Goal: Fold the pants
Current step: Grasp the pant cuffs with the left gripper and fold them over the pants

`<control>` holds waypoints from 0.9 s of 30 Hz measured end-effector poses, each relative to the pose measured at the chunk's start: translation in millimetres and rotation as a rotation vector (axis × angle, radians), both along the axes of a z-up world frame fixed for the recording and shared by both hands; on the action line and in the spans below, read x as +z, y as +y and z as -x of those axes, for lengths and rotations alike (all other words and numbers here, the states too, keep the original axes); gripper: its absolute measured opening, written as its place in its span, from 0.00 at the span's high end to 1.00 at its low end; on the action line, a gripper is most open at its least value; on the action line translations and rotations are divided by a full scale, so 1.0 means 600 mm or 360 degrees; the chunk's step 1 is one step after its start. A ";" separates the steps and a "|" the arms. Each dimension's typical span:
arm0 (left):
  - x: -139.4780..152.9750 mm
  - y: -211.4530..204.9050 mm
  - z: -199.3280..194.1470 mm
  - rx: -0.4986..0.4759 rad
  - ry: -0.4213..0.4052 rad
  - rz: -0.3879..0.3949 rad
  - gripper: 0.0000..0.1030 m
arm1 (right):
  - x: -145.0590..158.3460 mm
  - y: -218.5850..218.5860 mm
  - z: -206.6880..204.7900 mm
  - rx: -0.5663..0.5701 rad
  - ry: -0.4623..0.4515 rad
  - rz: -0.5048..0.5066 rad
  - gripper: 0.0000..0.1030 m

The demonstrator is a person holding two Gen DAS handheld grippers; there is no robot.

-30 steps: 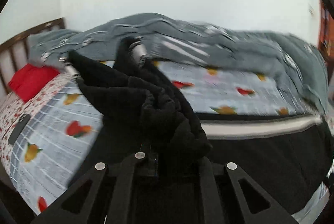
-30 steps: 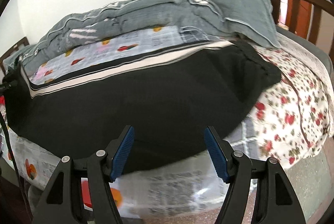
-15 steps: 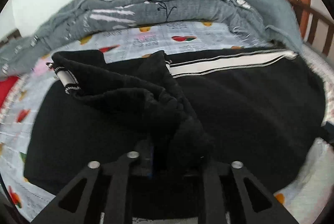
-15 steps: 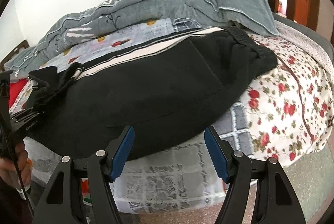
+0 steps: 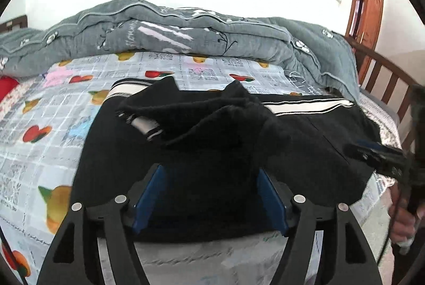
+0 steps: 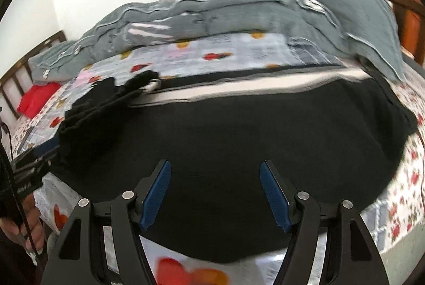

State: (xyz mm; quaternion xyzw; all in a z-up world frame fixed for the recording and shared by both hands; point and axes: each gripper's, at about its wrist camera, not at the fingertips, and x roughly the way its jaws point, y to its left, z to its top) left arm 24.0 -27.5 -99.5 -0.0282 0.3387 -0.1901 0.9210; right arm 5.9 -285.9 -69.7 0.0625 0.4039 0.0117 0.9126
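Across bed (image 5: 53,125), pants (image 5: 217,141) lie beyond open jaws.

Black pants (image 5: 217,146) with white stripe, grey quilt (image 5: 164,32), fruit-print sheet (image 5: 39,125)

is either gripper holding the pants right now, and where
Nothing is held. The left gripper has just been opening, its pads clear of the black pants and their bunched leg end. The right gripper stands open above them.
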 end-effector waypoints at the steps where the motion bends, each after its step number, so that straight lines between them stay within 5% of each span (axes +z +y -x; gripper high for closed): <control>1: 0.000 0.013 0.004 0.0005 -0.0005 0.0003 0.32 | 0.005 0.012 -0.005 0.0016 -0.0009 0.0014 0.33; 11: -0.015 0.181 -0.006 0.0329 -0.0025 0.0042 0.32 | 0.058 0.159 -0.067 0.0254 -0.0124 0.0064 0.28; 24: -0.026 0.298 -0.050 0.0535 0.0005 0.0080 0.32 | -0.057 0.348 -0.184 0.0543 0.0085 0.0207 0.28; 25: -0.027 0.301 -0.051 0.0540 0.0006 0.0078 0.32 | -0.071 0.353 -0.189 0.0542 0.0116 0.0236 0.30; 27: -0.031 0.305 -0.055 0.0547 0.0013 0.0078 0.32 | -0.081 0.353 -0.194 0.0529 0.0116 0.0233 0.53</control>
